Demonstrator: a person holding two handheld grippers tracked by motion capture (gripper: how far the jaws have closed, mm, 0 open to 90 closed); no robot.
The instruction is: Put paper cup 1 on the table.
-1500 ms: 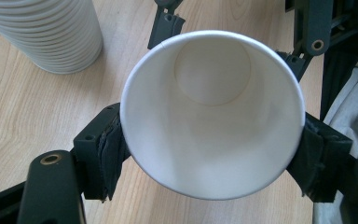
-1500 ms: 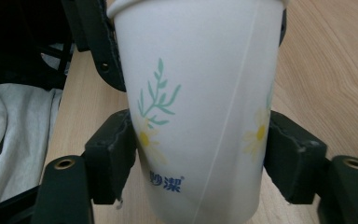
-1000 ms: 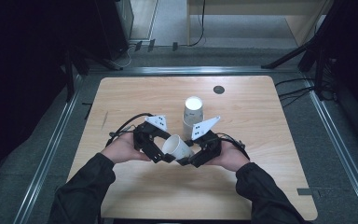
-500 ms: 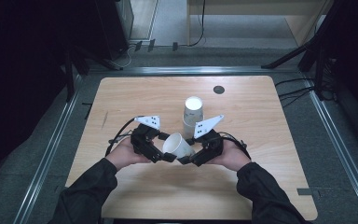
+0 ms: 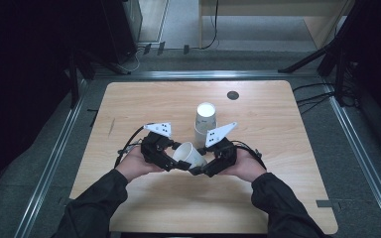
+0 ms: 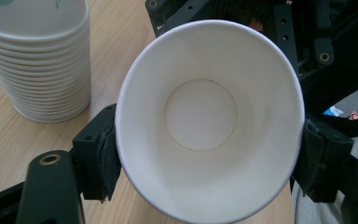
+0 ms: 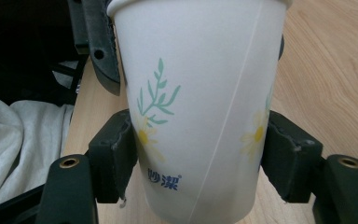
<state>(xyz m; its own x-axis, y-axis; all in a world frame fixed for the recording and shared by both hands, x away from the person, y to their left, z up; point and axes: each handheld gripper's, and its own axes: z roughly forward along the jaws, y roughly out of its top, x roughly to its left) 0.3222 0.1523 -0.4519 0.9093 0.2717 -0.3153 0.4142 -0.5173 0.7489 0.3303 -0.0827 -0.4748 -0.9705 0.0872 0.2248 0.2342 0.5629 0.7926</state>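
Note:
A single white paper cup (image 5: 189, 153) with a daisy print lies sideways above the table, held between both grippers. My left gripper (image 5: 175, 158) has just been closing its jaws, and the cup's open rim (image 6: 209, 121) sits between them with both pads (image 6: 103, 158) pressing its sides. My right gripper (image 5: 201, 167) is shut on the cup's lower body (image 7: 200, 102), with a pad (image 7: 284, 161) on each side. An upside-down stack of matching cups (image 5: 206, 124) stands just behind the grippers, also at the upper left of the left gripper view (image 6: 37, 60).
The wooden table (image 5: 283, 148) has a small dark round mark (image 5: 233, 95) at the back. Metal rails run along its left and right sides. Cables trail from both grippers near the person's hands.
The left gripper's jaws have closed in on the cup's rim. Both hands stay almost where they were, and the right gripper keeps its hold.

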